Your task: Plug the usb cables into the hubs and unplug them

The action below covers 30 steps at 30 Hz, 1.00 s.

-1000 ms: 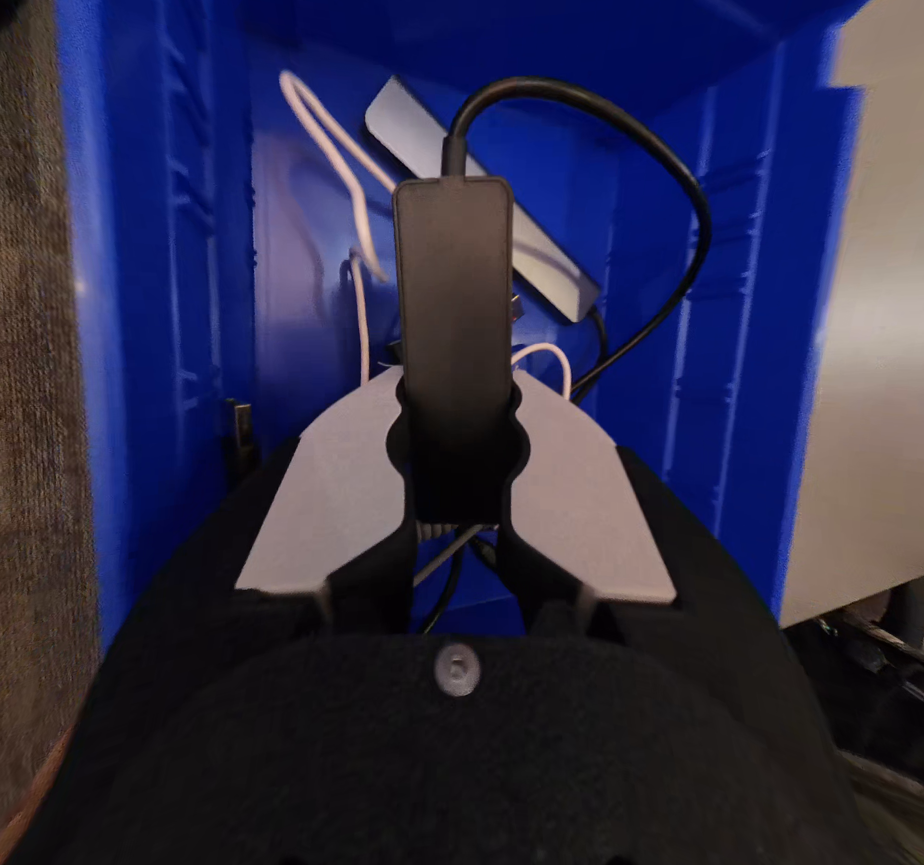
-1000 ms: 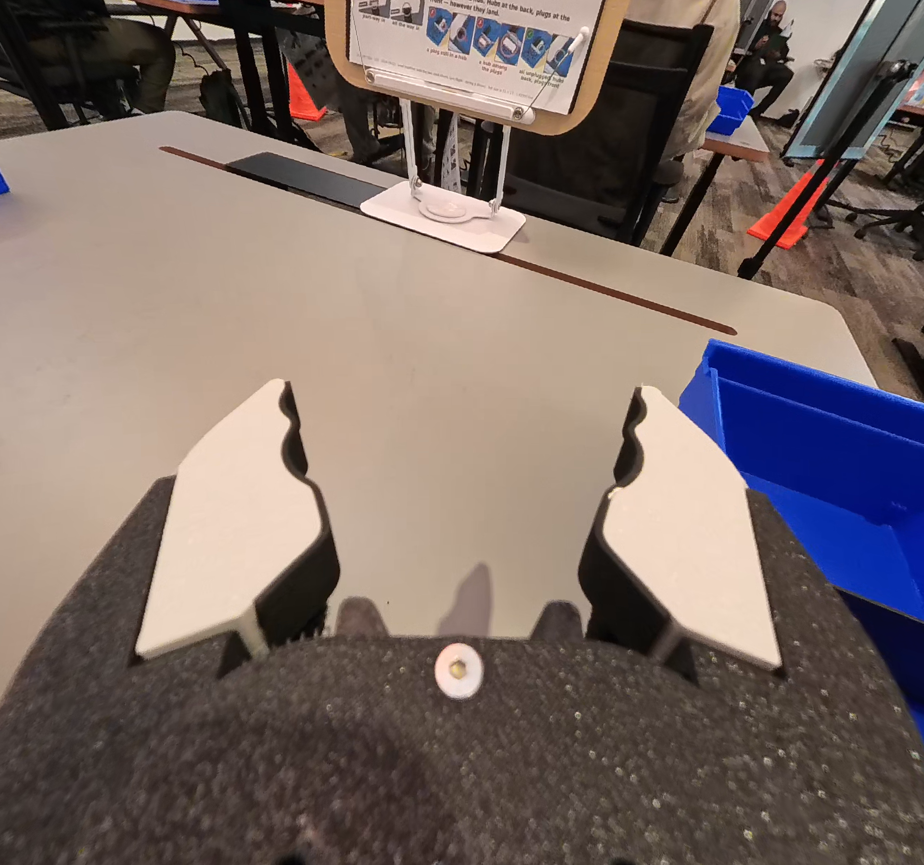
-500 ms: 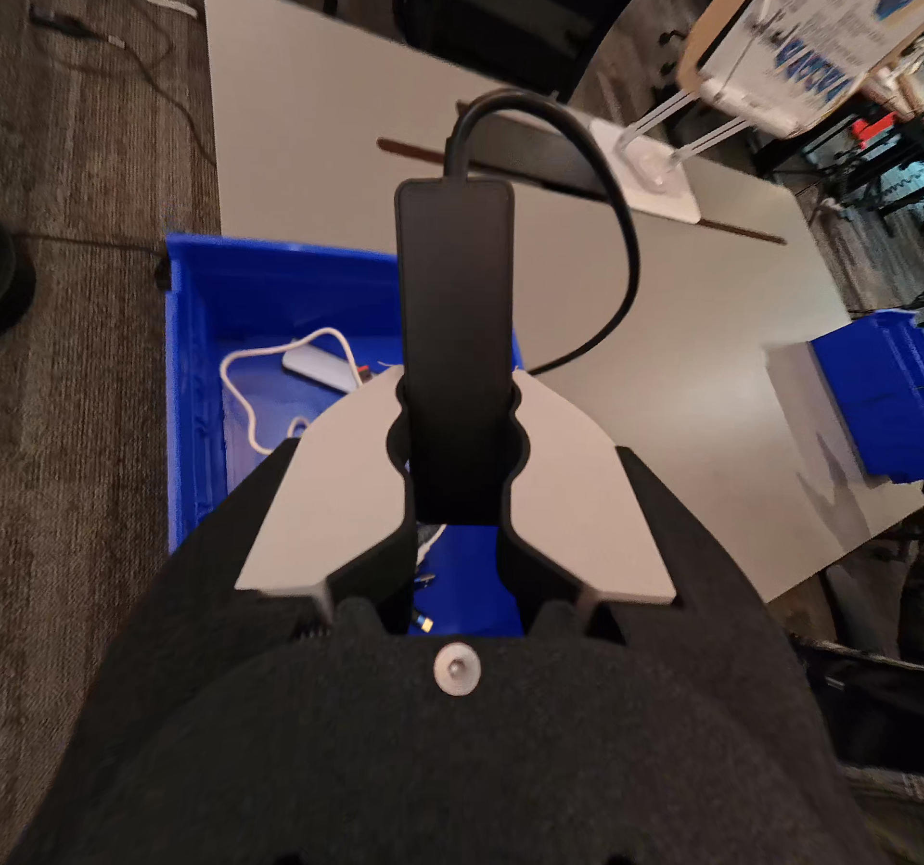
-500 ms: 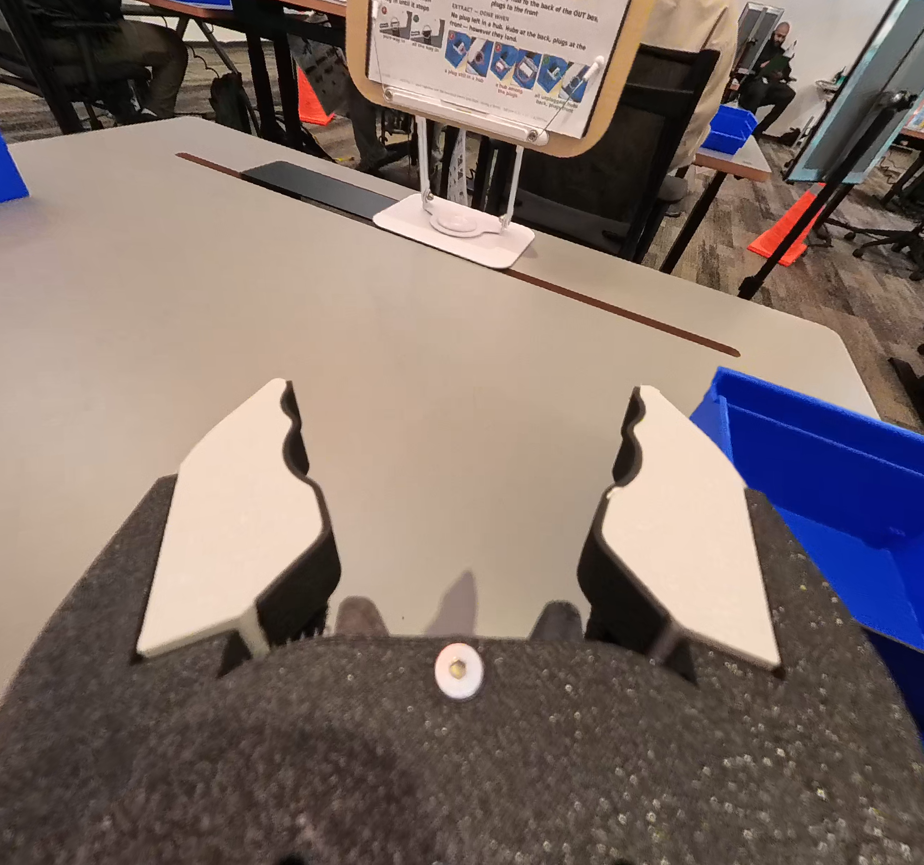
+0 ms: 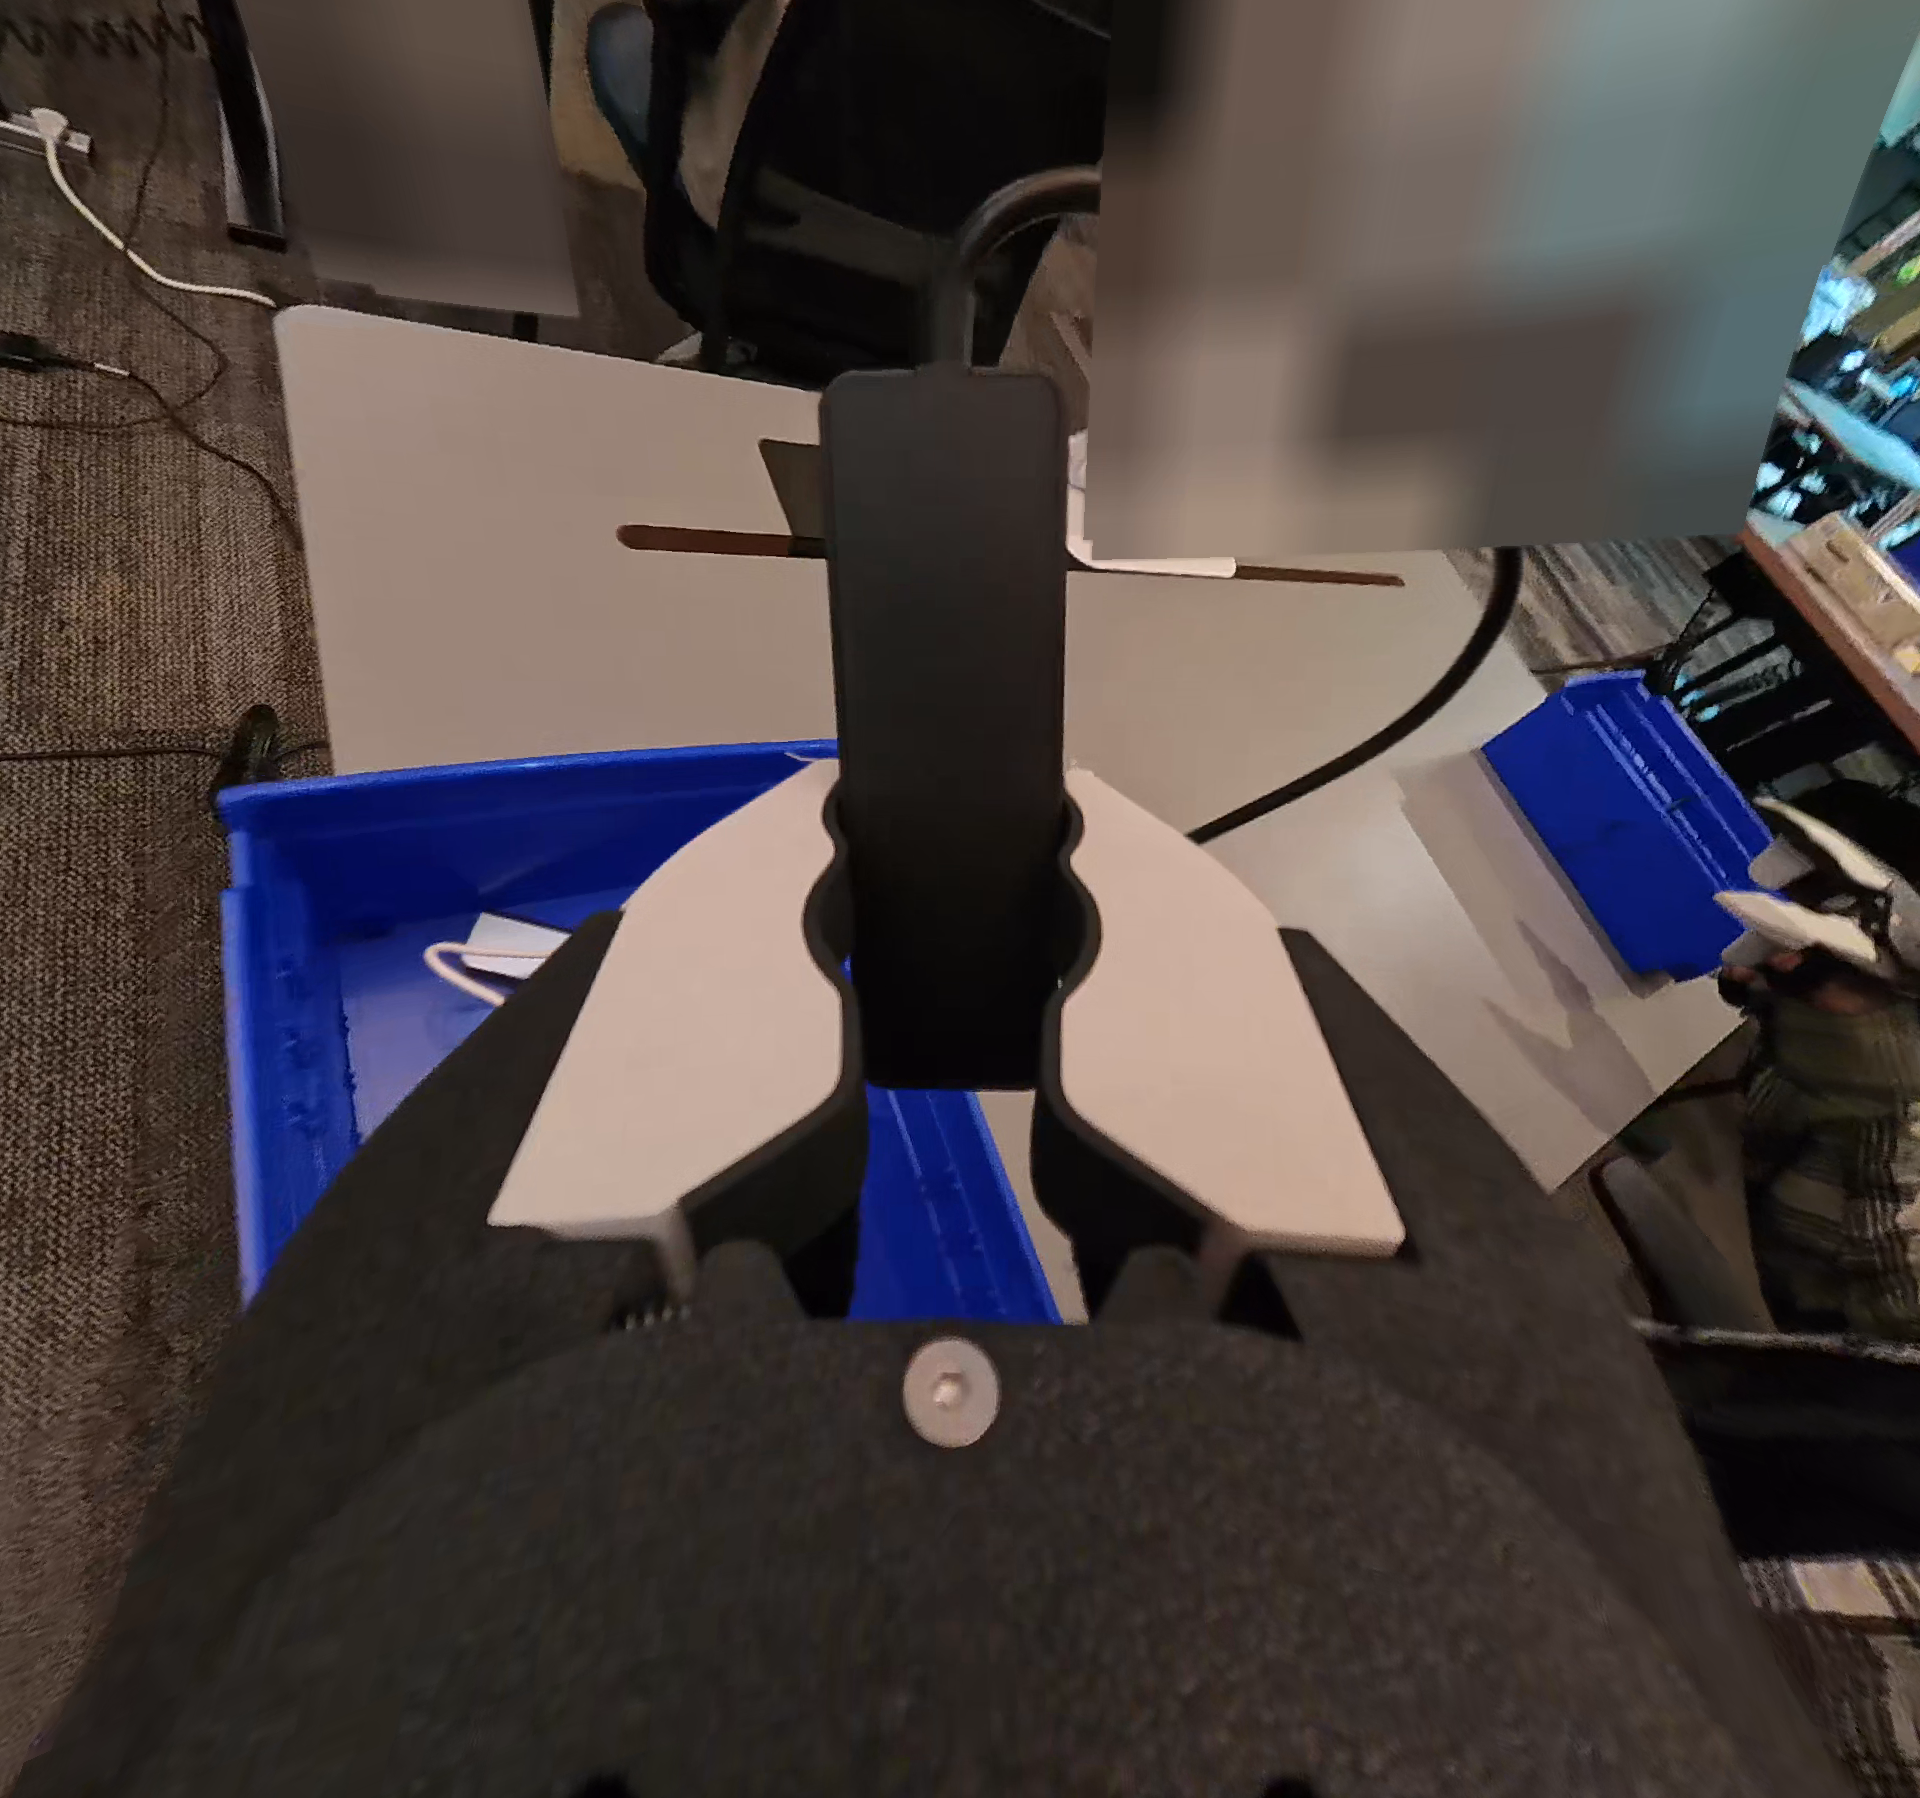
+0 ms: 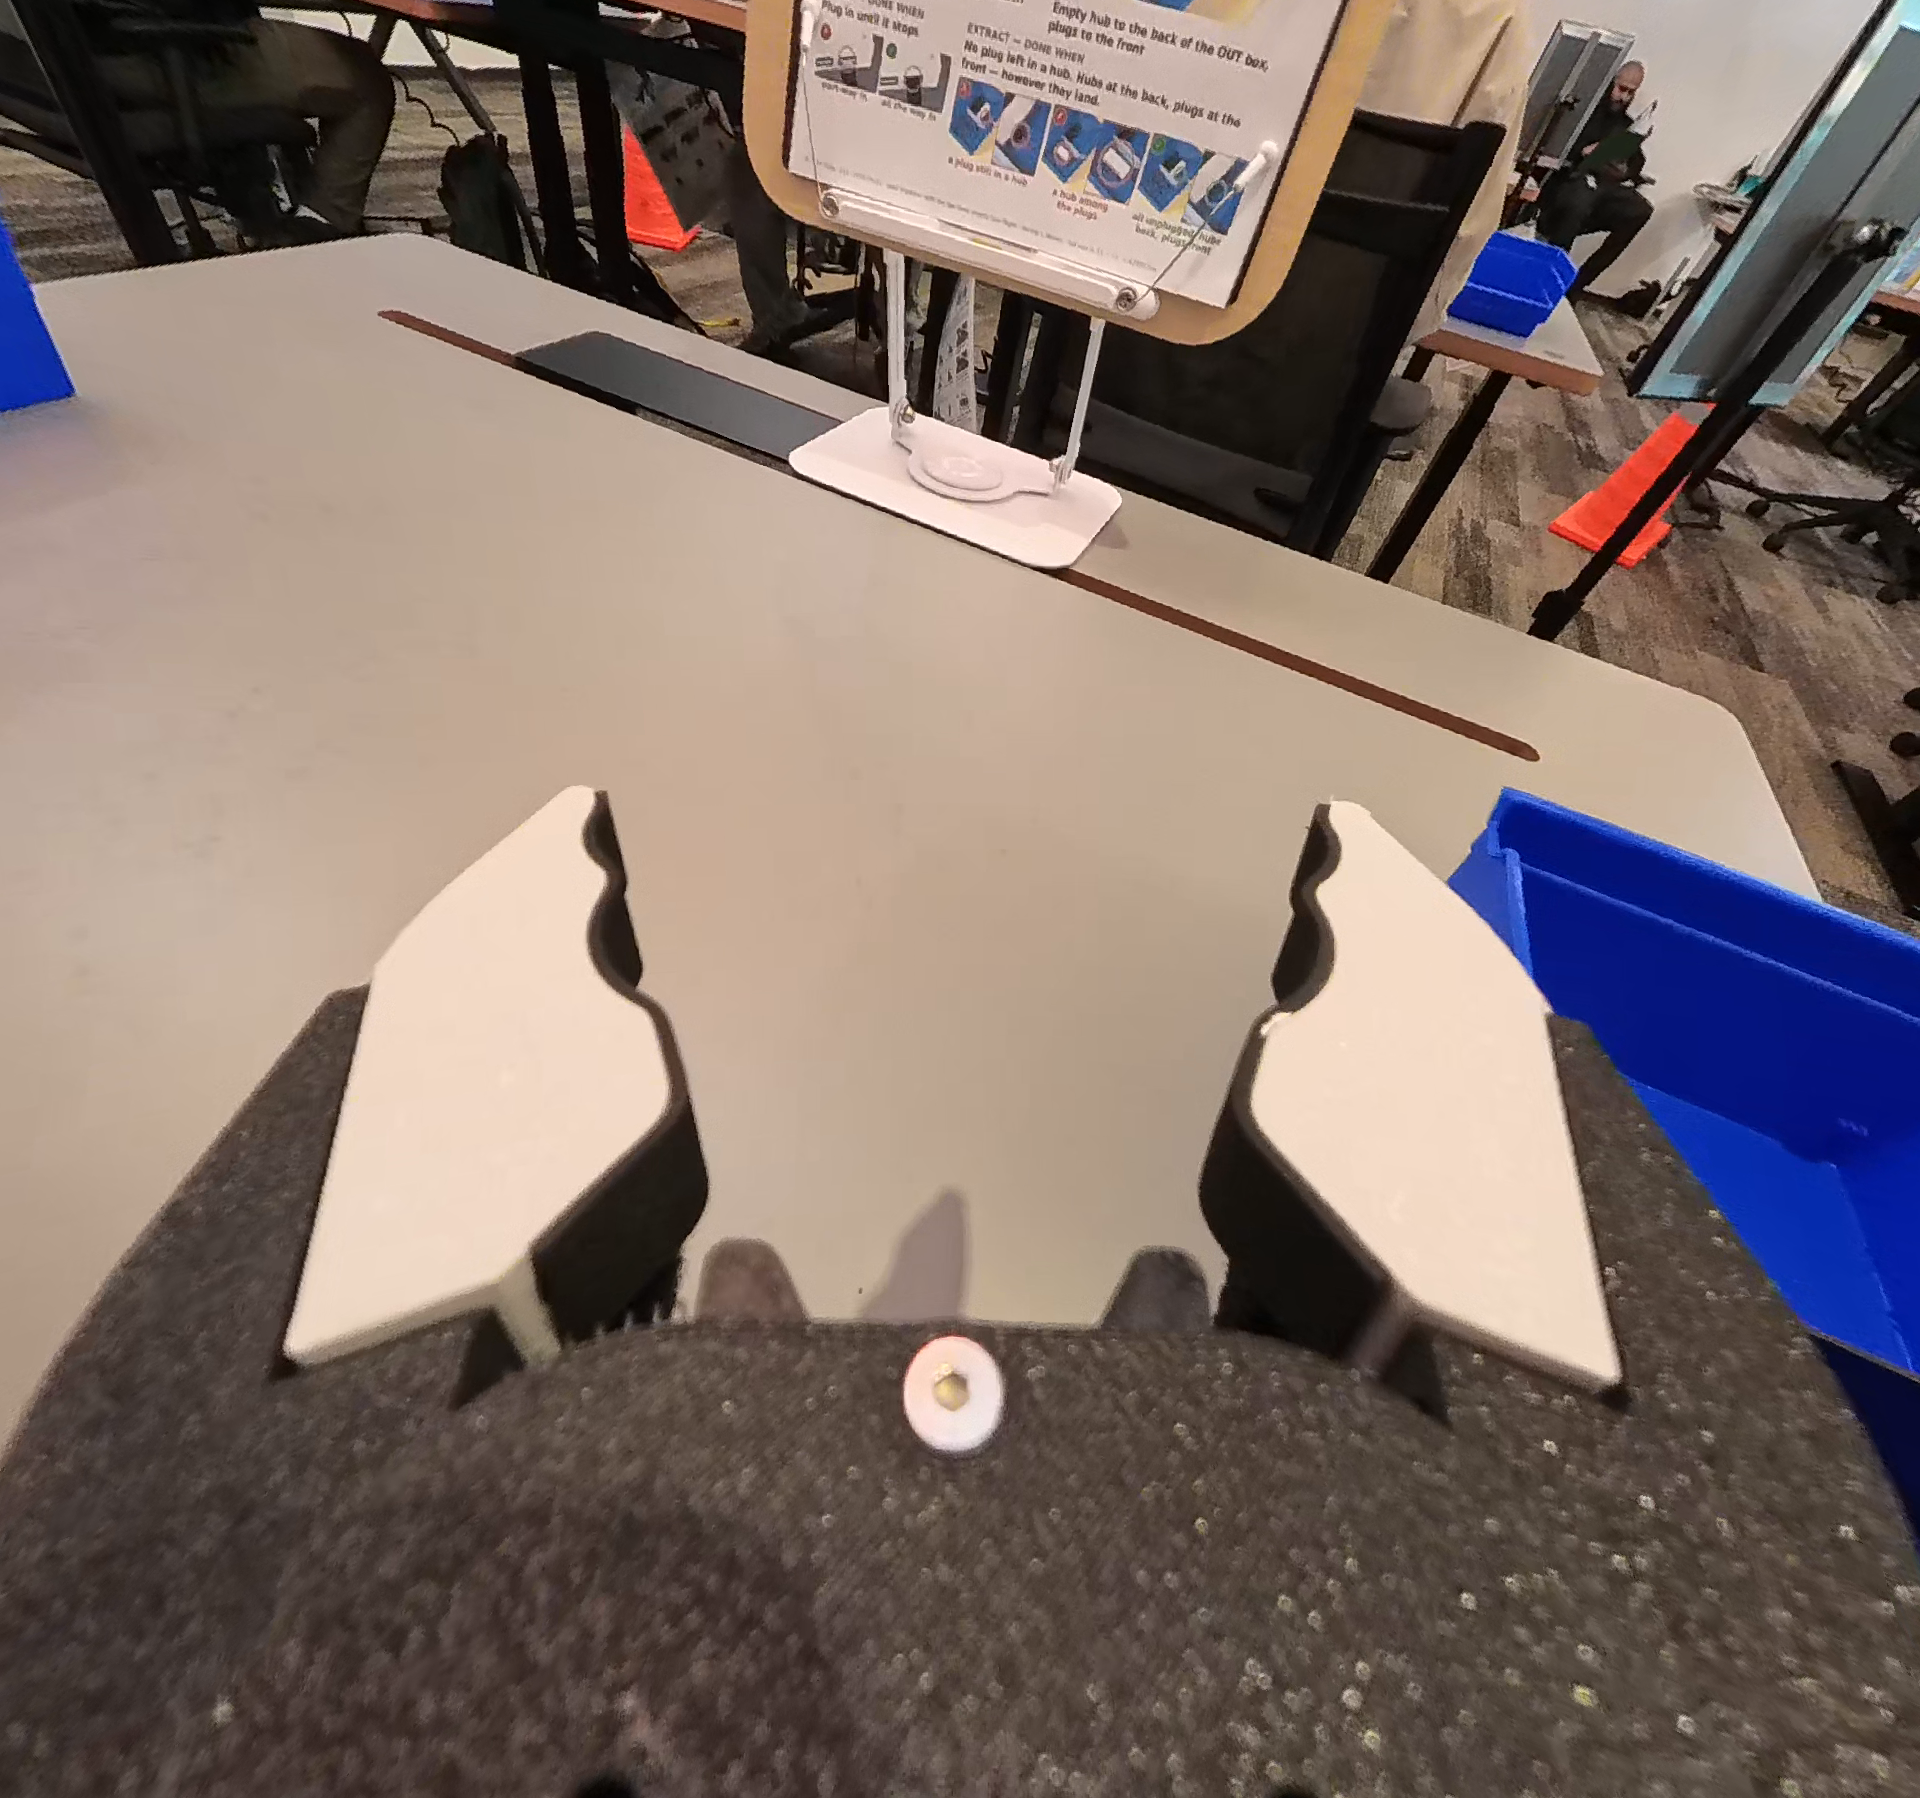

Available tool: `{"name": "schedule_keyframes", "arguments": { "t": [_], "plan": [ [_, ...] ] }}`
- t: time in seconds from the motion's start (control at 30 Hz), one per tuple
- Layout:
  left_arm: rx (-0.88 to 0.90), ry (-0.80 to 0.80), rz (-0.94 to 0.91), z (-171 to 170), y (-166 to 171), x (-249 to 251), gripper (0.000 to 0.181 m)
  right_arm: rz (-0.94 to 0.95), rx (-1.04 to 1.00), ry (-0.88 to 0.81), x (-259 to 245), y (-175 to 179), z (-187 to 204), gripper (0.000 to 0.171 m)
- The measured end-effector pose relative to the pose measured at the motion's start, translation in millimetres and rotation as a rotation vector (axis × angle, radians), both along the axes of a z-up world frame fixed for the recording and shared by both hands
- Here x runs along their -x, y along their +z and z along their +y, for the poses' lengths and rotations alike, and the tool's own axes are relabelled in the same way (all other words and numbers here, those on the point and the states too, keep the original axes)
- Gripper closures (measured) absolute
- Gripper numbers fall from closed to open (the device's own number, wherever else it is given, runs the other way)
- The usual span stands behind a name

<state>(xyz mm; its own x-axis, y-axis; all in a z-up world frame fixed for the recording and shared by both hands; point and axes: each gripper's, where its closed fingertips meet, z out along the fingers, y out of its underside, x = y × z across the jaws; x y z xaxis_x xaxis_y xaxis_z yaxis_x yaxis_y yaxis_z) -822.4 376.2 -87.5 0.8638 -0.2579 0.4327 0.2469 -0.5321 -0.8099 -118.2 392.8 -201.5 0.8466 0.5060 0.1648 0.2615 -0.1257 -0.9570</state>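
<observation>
brightness: even indoor light, right wrist view brighter, left wrist view dimmer and warmer
source: overhead, out of frame; cannot tell more
shadows: soft, faint on the worktop (image 6: pixel 436 668); darker patch beside the far blue bin (image 5: pixel 1621 813)
glare: mild sheen on the worktop just ahead of the right gripper (image 6: pixel 956 927); pale fingers (image 6: pixel 488 1052) close to washed out
blur: large smoothed patches in upper left wrist view; right edge there smeared
distortion: wide-angle bending at edges, worktop slot (image 6: pixel 1299 668) bowed
focus: near foam soft, background room soft
</observation>
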Motion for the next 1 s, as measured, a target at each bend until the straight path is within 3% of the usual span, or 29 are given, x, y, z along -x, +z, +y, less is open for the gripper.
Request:
{"name": "schedule_keyframes", "arguments": {
  "t": [0.27,0.53,1.0],
  "plan": [
    [0.031,-0.227,0.187,28.1,-5.9,-95.2,0.147,-0.018,-0.003,-0.007,0.4,4.8,-3.4,0.051],
    [0.065,-0.478,0.36,59.4,-33.9,-192.3,0.147,-0.03,0.001,-0.034,-8.8,5.8,-10.6,0.051],
    [0.189,-0.775,0.514,76.7,-105.9,-291.5,0.147,-0.034,0.025,-0.07,-26.7,-3.8,-20.2,0.051]
  ]
}}
